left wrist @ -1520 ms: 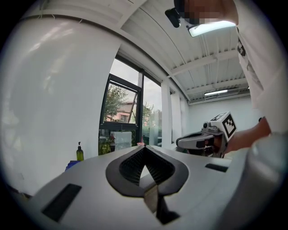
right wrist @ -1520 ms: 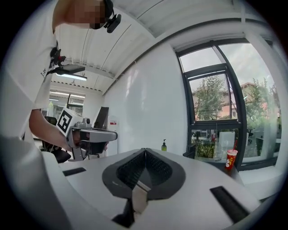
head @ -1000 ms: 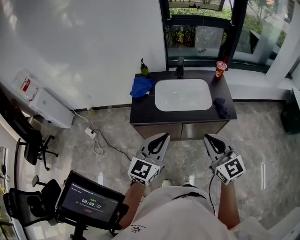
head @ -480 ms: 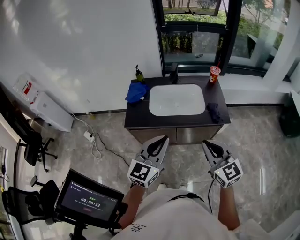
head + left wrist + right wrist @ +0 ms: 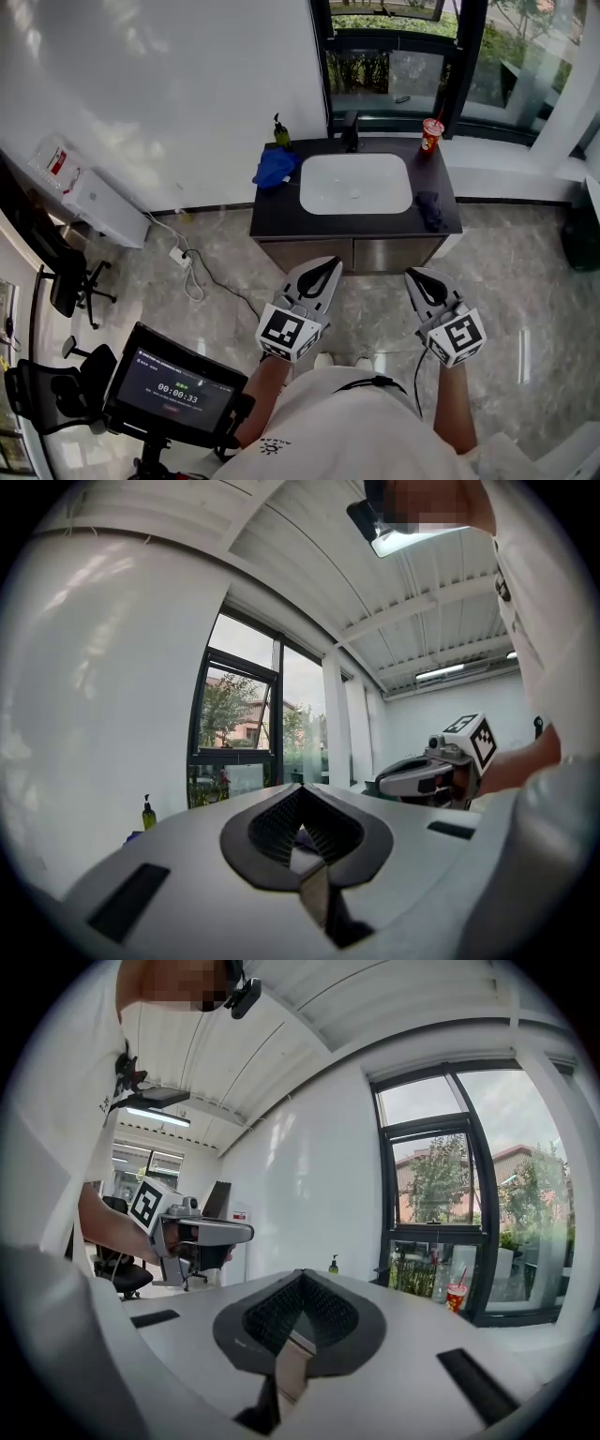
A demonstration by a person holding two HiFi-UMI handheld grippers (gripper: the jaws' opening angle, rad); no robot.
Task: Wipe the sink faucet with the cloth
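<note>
Where the task stands: blue cloth and dark cloth both lie on the bench, neither in a tool; no tool is at the faucet. This fits a stage ahead of the wiping and equally one after it, with the cloth laid down again. Which cloth is the task's, and whether the faucet is clean, cannot be told.
Monitor on stand: low left, just beside the person; narrows that side.
Floor cable: loose loop left of the bench, off the straight path.
Blue cloth: bunched at the bench's left edge, beside the soap bottle.
Left tool: jaws together, nothing between; over the floor, well short of the bench front.
Faucet: upright at the back rim of the sink, window frame close behind; little room aft.
Right tool: jaws together, empty; abreast of the left one, apart from it.
Red cup: with straw, back right, near the faucet; a likely knock hazard.
Dark cloth: right end, toward the front edge.
Floor: open between person and bench front.
</note>
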